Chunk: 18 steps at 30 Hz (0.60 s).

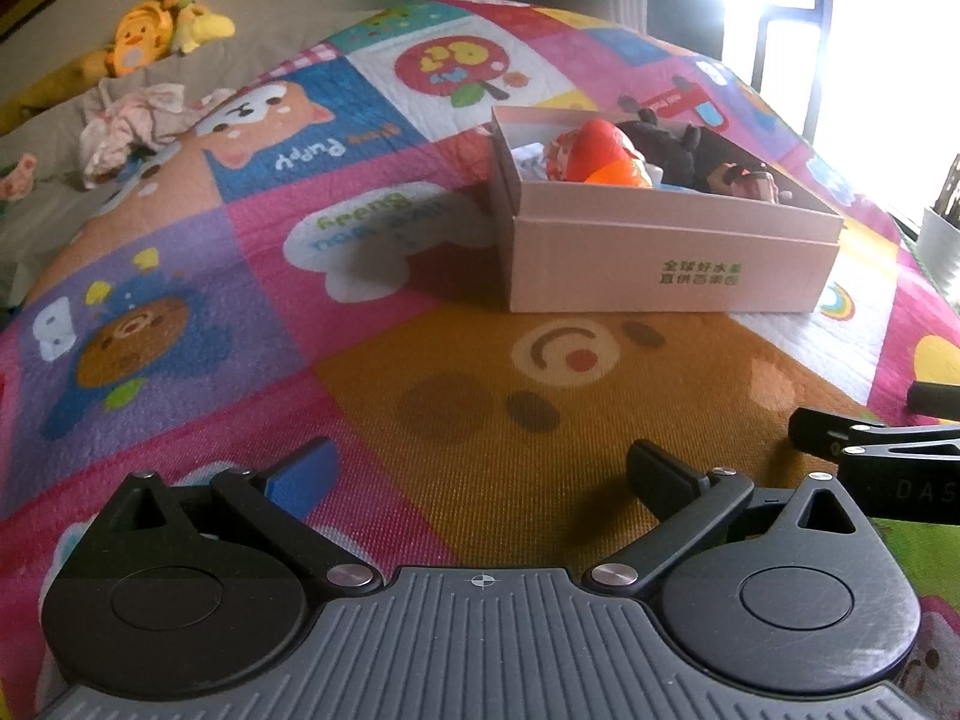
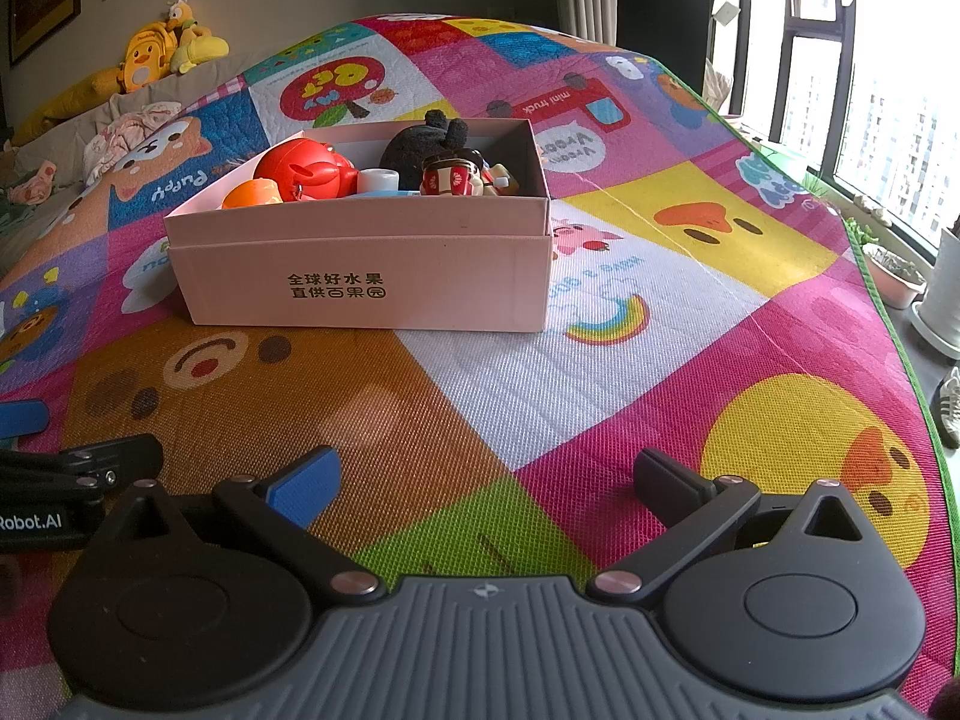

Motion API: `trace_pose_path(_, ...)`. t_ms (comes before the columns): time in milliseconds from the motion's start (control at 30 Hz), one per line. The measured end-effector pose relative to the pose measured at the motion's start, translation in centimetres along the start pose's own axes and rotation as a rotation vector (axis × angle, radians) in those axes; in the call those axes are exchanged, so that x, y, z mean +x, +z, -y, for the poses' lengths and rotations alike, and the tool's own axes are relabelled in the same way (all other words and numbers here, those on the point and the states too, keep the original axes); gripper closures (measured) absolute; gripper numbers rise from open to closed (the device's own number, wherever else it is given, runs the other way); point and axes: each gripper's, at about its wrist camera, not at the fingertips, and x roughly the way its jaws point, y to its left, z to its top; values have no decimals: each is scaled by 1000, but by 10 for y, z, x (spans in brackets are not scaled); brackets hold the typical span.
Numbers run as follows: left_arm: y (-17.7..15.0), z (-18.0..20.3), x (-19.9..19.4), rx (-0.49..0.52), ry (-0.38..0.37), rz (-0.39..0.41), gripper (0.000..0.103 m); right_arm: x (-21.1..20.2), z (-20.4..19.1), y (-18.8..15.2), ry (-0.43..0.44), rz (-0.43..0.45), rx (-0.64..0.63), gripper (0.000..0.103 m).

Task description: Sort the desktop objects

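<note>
A pale pink cardboard box [image 2: 366,276], matte and rectangular with printed Chinese characters on its long side, sits open on a woven play mat [image 2: 600,360] of bright cartoon squares. Inside it lie a glossy red plastic toy [image 2: 303,171], a smooth orange ball-like piece [image 2: 252,195], a small white cylinder [image 2: 379,181], a fuzzy black plush [image 2: 423,147] and a painted figurine [image 2: 459,175] in red and white.

The mat's coarse weave shows bears, ducks and a rainbow. At the far left, rumpled pink-and-white cloth [image 2: 129,132] and yellow duck plush toys [image 2: 162,45] rest on grey bedding against a wall with framed pictures. Tall windows [image 2: 870,90] run along the right side.

The left gripper [image 1: 480,474] hovers over the brown bear square, its fingers spread wide and holding nothing, one with a blue pad [image 1: 300,474]. The right gripper [image 2: 489,480] is likewise spread and empty, well short of the box.

The right wrist view looks into the box from its long side and shows potted plants [image 2: 897,276] and a shoe [image 2: 948,408] beyond the mat's green edge. The left wrist view sees the box [image 1: 666,264] from a corner, its window glare washing out the right side.
</note>
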Motion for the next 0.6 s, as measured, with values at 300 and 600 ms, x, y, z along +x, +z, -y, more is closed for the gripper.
trace_pose_path(300,-1,-1,-1,-3,-1,4,0,0,0,0,0,0,0,0)
trace_pose_path(600,1,-2,-1,9,-15,-15,0,0,0,0,0,0,-1,0)
